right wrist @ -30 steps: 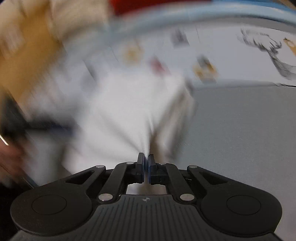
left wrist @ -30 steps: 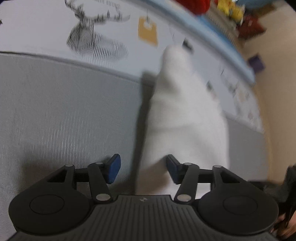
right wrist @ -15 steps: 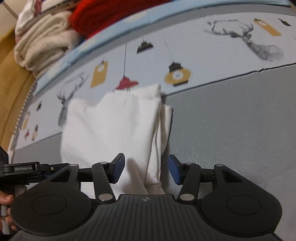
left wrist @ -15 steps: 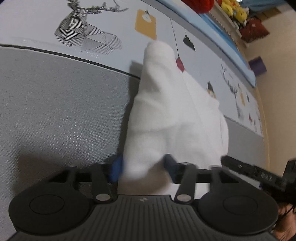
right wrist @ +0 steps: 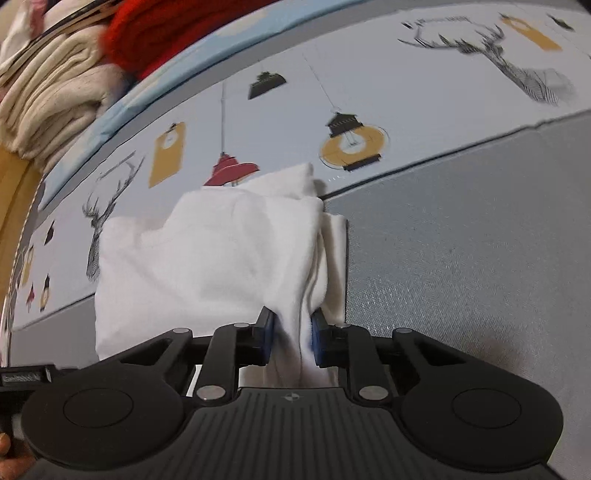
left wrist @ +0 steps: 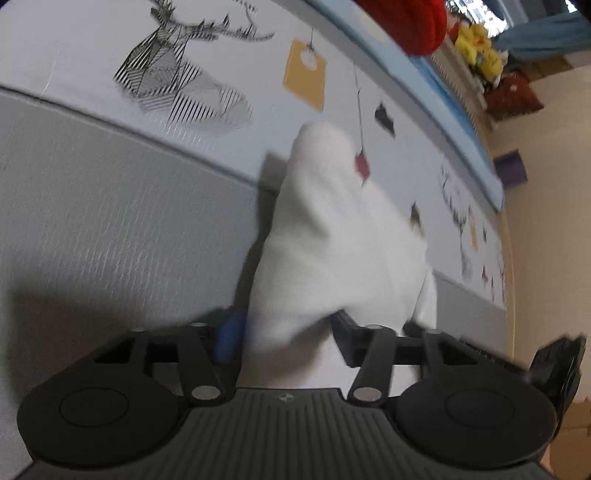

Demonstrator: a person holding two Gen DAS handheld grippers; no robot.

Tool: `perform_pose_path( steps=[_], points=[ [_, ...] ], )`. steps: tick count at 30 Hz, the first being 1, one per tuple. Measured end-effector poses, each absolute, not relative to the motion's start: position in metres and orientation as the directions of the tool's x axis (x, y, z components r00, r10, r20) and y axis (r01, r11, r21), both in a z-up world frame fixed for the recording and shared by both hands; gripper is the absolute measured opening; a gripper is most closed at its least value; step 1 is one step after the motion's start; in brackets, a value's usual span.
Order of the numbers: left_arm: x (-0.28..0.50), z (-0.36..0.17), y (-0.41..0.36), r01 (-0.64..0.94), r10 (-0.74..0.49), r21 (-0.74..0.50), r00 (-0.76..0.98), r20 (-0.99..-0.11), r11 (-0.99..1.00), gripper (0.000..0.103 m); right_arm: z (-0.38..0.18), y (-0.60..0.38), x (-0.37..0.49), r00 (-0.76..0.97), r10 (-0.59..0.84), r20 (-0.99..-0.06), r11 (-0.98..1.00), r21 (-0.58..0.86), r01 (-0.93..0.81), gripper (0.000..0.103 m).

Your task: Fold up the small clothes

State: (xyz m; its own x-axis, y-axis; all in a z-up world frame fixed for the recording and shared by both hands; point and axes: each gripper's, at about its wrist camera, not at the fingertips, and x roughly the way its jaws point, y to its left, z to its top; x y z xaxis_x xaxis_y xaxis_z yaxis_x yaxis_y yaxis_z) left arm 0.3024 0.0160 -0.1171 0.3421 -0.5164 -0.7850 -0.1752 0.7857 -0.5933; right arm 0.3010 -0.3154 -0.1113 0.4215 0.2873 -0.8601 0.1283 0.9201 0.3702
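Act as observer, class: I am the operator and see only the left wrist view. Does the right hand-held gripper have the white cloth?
Observer: Yes. The right hand-held gripper has a bunched fold of the cloth between its pads, and its jaws are closing.
Operator: What lies past the cloth's far corner?
Observer: A yellow lantern print on the mat.
Operator: Any other clothes nearby?
Observer: A cream folded pile at the upper left, beside a red garment.

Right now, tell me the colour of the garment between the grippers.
Plain white, no print. The garment shows best in the right wrist view, lying on the mat.
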Motion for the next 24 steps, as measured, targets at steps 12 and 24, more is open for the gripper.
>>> perform_pose_path(
  steps=[12, 24],
  points=[
    [0.322, -0.128, 0.007, -0.229, -0.501, -0.597, 0.366, -0.784, 0.768, 0.061, -0.111, -0.318, 0.299, 0.423, 0.302, -0.854, 0.917, 0.382, 0.116, 0.036],
    [0.316, -0.098, 0.019, -0.122, -0.482, -0.615, 0.510, -0.712, 0.779, 0.042, -0.099, -0.304, 0.306, 0.523, 0.307, -0.795, 0.912, 0.404, 0.078, 0.022]
  ],
)
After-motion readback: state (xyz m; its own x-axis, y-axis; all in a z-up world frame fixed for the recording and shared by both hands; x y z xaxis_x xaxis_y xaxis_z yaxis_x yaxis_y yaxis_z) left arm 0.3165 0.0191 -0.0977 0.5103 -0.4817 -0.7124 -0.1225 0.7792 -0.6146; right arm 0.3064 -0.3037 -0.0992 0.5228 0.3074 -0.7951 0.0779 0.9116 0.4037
